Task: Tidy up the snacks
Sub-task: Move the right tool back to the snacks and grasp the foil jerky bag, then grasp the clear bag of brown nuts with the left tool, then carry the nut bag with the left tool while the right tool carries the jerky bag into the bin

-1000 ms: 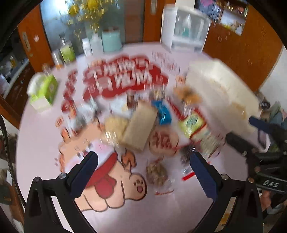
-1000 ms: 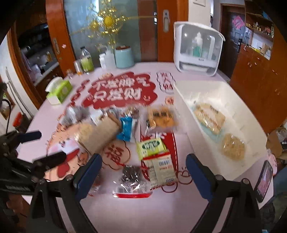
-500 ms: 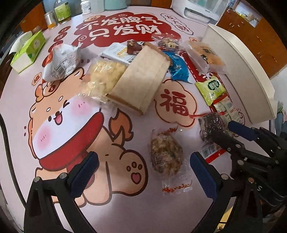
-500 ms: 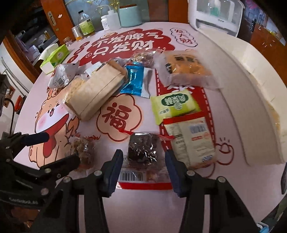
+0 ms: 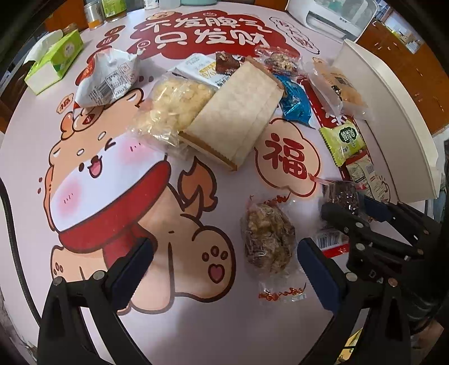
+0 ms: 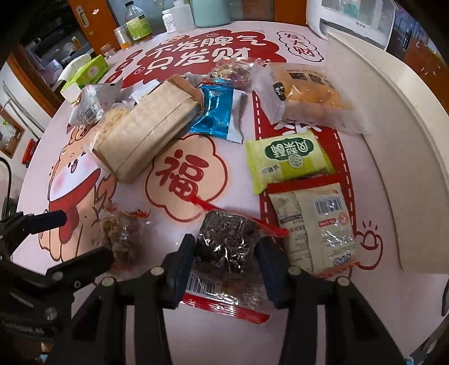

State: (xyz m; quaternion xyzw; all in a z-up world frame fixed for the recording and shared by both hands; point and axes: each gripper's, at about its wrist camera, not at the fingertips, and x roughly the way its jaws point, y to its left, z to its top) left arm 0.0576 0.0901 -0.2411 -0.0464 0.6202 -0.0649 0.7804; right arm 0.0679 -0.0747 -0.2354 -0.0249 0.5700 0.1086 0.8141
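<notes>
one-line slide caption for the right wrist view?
Right gripper jaws closing around a dark snack packet on the printed tablecloth, beside a green packet.

A green tissue box (image 5: 53,60) and bottles (image 6: 137,24) stood on the table's far edge, well ahead of the gripper.

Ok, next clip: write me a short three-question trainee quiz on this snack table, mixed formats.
1. True or false: the right gripper has the dark snack packet between its fingers.
2. Which lies beside the white bin? A) green packet B) tissue box
3. Fill in: the left gripper is ____, with nothing between its fingers.

Key: 1 true; 2 A; 3 open.
</notes>
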